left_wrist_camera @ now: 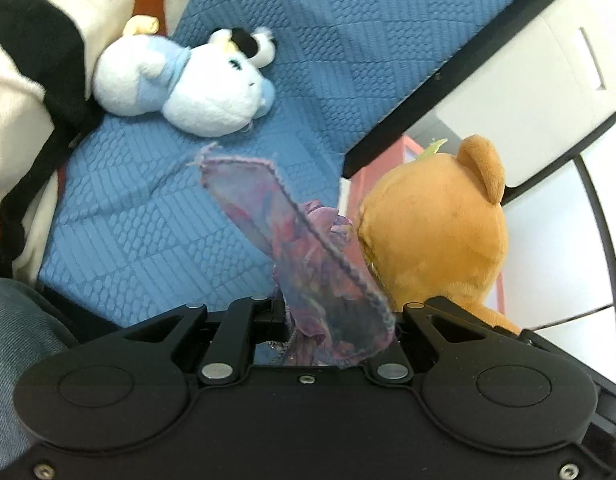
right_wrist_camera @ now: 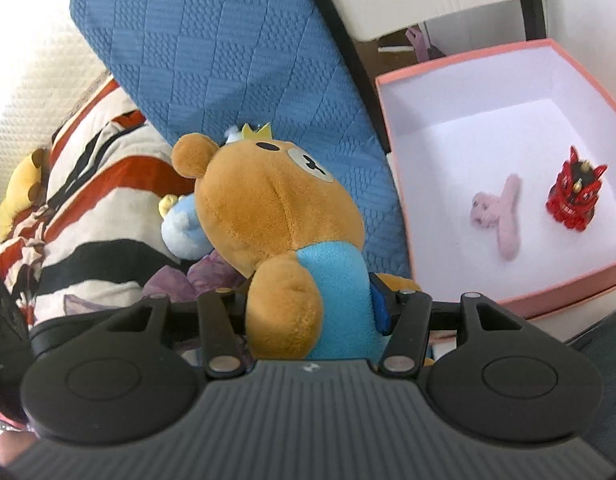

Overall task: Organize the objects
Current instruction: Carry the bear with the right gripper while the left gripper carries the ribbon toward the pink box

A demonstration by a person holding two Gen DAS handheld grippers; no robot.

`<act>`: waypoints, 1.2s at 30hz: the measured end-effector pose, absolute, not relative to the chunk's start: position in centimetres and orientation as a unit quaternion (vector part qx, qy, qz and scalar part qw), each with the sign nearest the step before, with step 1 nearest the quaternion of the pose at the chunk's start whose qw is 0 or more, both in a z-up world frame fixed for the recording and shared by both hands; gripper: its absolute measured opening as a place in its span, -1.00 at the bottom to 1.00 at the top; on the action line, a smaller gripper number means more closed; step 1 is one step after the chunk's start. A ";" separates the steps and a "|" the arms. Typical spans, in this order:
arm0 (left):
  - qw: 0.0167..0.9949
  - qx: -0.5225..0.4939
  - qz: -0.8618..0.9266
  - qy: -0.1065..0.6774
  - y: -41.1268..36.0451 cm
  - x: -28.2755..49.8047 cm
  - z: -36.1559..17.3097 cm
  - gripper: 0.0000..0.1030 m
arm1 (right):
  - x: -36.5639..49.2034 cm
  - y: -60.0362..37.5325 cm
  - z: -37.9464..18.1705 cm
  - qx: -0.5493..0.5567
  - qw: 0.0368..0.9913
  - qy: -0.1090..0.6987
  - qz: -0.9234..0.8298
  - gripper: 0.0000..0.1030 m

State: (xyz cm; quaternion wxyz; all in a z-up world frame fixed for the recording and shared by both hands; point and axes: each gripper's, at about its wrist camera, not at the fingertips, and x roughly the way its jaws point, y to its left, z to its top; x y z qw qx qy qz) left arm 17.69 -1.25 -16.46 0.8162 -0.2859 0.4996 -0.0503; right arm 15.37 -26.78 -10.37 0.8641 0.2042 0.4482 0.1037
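Closest to the left wrist camera, the left claw [left_wrist_camera: 308, 320] was clenched on a thin purple scarf [left_wrist_camera: 308, 256], which stood up from its jaws as a crumpled strip above the blue quilted bed cover [left_wrist_camera: 267, 40]. Beside it, the right claw [right_wrist_camera: 314, 308] gripped the brown bear plush [right_wrist_camera: 279, 216] around its blue-shirted body, head clear of the jaws. A little farther, a white and blue plush [left_wrist_camera: 187, 80] lay on the cover against striped bedding [right_wrist_camera: 87, 208]. Beyond the bed edge sat the pink box [right_wrist_camera: 392, 120], with a small pink toy [right_wrist_camera: 500, 216] and a red figurine [right_wrist_camera: 574, 192] inside. Judging by this, the bear should be carried over the box wall, lowered onto bare floor away from both toys, and released only there; the scarf's loose end could snag.
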 end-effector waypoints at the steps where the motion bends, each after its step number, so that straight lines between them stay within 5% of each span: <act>1: 0.816 -0.282 -0.051 0.502 -1.5 17.9 -16.1 -0.78 | 15.5 -27.0 -10.0 0.203 0.866 0.445 0.107 0.09; 19: 0.841 -0.228 -0.083 0.484 -9.4 22.9 -9.4 -0.78 | 18.6 -32.9 -5.6 0.194 0.885 0.409 0.107 0.09; 36: 0.843 -0.192 -0.119 0.488 -17.8 28.3 -9.0 -0.77 | 22.2 -40.2 -4.8 0.206 0.901 0.378 0.058 0.09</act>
